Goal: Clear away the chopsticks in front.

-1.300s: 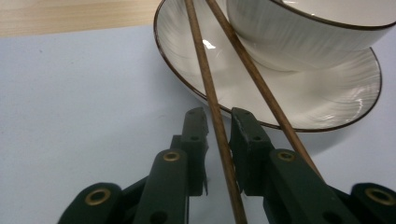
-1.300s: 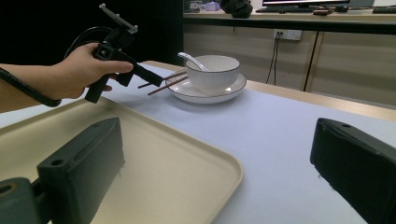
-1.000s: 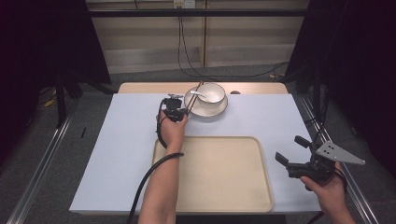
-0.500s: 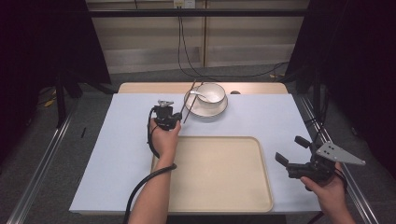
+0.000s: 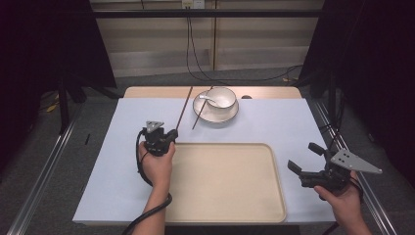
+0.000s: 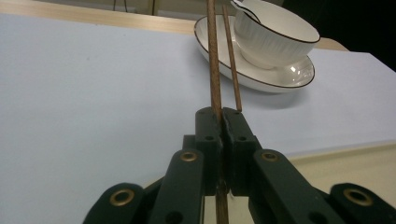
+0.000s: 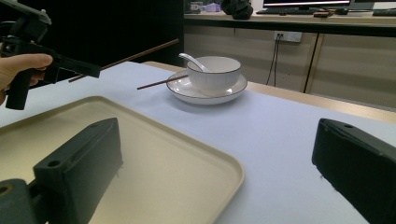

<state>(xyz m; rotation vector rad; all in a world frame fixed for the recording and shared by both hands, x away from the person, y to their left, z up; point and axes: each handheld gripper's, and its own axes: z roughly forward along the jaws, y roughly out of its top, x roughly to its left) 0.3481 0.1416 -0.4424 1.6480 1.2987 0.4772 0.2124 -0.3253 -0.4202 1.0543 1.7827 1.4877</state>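
Note:
My left gripper (image 5: 171, 134) is shut on one brown chopstick (image 5: 185, 108), which slants up and away over the white table cover; its far end passes left of the plate. The pinch shows close up in the left gripper view, jaws (image 6: 222, 114) closed on the chopstick (image 6: 214, 60). A second chopstick (image 5: 200, 110) rests with its far end on the white plate (image 5: 215, 116). On that plate stands a white bowl (image 5: 222, 97) with a white spoon (image 5: 205, 99) in it. My right gripper (image 5: 303, 156) hovers open off the tray's right edge, holding nothing.
A large beige tray (image 5: 220, 196) lies on the near half of the table, between the two hands. The white cover (image 5: 112, 161) spreads around it. The wooden table edge (image 5: 274, 92) and cables on the floor lie beyond the plate.
My left gripper has drawn back toward the person and to the left, taking one chopstick away from the plate. The right gripper has stayed put.

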